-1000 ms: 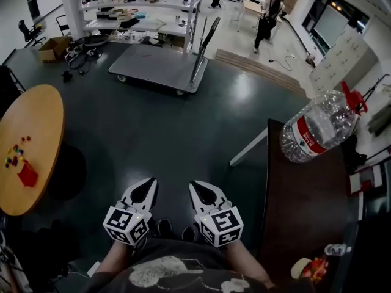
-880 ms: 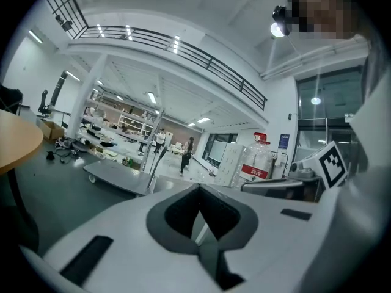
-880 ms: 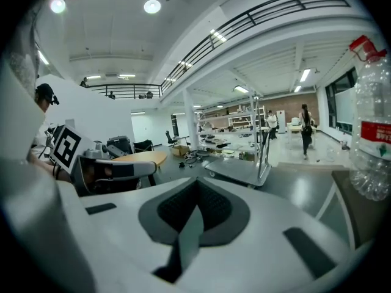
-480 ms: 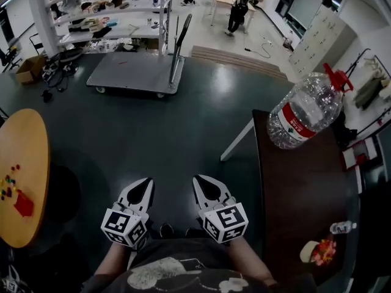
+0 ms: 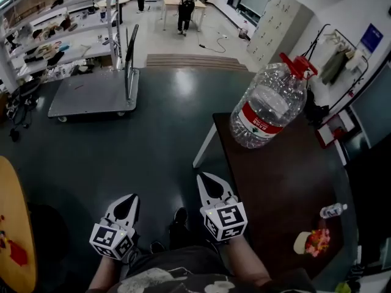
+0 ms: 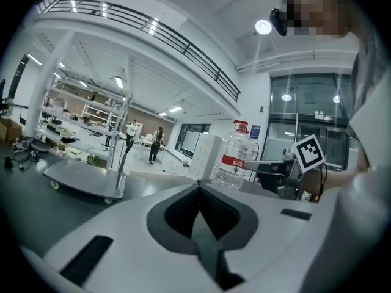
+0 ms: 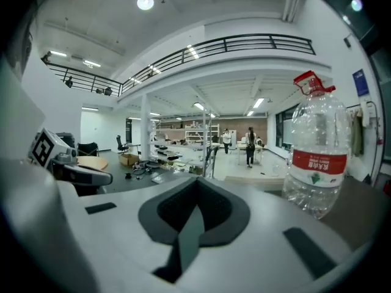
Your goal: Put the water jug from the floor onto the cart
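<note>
Between the fingers of the left gripper (image 6: 198, 187): nothing. The two fingers are pressed together tip to tip. Item two, the right gripper (image 7: 198, 180), is in the same condition, fingers closed on each other and empty. Both are held low before the person, side by side but not touching, tips toward twelve o'clock in the head view, marker cubes to the rear, over the dark floor (image 5: 140, 145).

Item three, the water jug (image 5: 269, 105) — a large clear bottle with a red cap and handle and a red-and-white label. It stands upright at the far end of the dark table (image 5: 287, 182), at about one o'clock from the right gripper and well apart from both grippers. It is neither on the floor nor on the cart.

Item four, the cart (image 5: 91, 93) — a flat grey platform with an upright push handle at its right end. It stands on the floor at about eleven o'clock from the left gripper, well apart from the jug.

Sundries:
- On the near end of the dark table, a small clear bottle (image 5: 333, 210) lies on its side beside a white-and-red item (image 5: 310, 242) too small to identify.
- At nine o'clock, the edge of a round orange table (image 5: 11, 237).
- Beyond the cart, shelving (image 5: 43, 38).
- Far off at twelve o'clock, two people (image 5: 186, 2).
</note>
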Demonstrator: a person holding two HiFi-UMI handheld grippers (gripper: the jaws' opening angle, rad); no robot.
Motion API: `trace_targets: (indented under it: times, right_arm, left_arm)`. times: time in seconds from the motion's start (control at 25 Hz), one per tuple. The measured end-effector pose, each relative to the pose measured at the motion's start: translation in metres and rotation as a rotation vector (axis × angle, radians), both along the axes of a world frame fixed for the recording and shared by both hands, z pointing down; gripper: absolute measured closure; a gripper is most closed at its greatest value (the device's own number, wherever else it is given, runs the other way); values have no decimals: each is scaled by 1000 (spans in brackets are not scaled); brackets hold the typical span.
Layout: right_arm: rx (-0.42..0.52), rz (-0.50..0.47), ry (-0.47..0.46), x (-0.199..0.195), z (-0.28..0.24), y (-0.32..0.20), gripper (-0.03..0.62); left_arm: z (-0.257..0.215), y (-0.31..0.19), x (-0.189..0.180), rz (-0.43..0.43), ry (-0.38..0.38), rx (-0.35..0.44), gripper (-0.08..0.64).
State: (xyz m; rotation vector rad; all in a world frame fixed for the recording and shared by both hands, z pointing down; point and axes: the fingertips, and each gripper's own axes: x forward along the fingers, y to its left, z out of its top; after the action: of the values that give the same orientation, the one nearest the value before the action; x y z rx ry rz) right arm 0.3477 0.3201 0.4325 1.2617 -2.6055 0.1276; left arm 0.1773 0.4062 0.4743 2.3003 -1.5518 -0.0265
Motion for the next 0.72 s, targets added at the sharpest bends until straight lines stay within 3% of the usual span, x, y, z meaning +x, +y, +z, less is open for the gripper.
trace_targets:
  times: [0.28, 0.52, 0.72]
  right_arm:
    - [73, 104, -90, 54, -38, -97, 603]
    - [158, 129, -76, 97, -65, -148, 603]
    - [134, 178, -63, 143, -79, -183, 603]
  left_arm:
    - [-20, -108, 45, 79, -27, 18, 552]
    - [-45, -203, 101, 175, -34, 76, 552]
    - [-65, -253, 148, 254, -13, 82, 552]
